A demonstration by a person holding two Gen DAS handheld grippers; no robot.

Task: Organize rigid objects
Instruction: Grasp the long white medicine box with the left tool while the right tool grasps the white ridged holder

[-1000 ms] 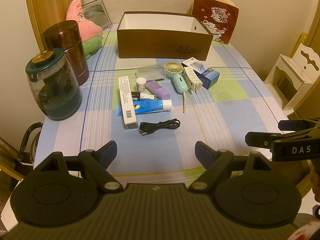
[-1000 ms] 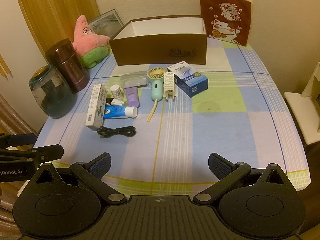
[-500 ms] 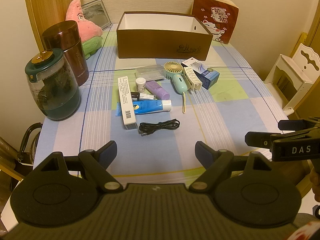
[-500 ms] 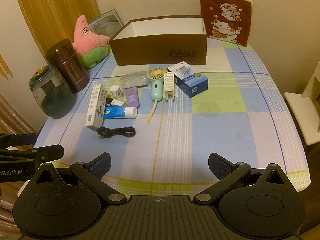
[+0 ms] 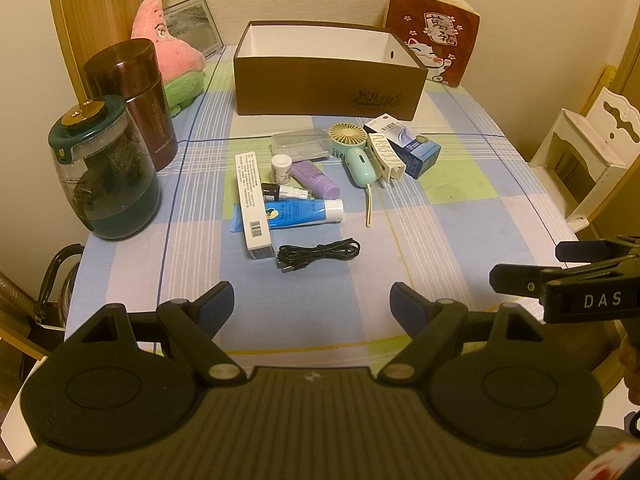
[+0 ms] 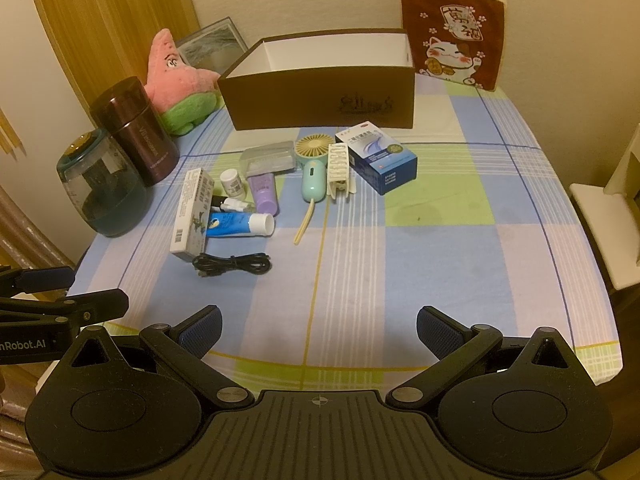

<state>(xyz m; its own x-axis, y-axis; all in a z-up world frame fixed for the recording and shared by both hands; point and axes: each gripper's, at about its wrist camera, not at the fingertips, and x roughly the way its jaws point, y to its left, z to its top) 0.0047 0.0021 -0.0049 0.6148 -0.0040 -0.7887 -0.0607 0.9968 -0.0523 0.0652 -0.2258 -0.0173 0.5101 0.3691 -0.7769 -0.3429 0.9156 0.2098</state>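
Observation:
An open brown box (image 5: 328, 88) (image 6: 320, 102) with a white inside stands at the far middle of the table. In front of it lie a blue medicine box (image 5: 408, 146) (image 6: 378, 160), a mint hand fan (image 5: 358, 156) (image 6: 312, 178), a white hair clip (image 5: 386, 156), a clear case (image 5: 300, 144), a purple tube (image 5: 316, 178), a small white bottle (image 5: 281, 168), a blue tube (image 5: 292, 214) (image 6: 240, 224), a long white box (image 5: 252, 200) (image 6: 192, 210) and a black cable (image 5: 318, 256) (image 6: 232, 266). My left gripper (image 5: 312, 306) and right gripper (image 6: 318, 326) are open and empty above the near edge.
A dark green glass jar (image 5: 104, 172) and a maroon flask (image 5: 136, 100) stand at the left edge. A pink star plush (image 5: 168, 60) and a picture frame (image 5: 192, 28) sit at the far left. A cat cushion (image 5: 436, 36) leans at the far right. A white chair (image 5: 588, 148) stands right of the table.

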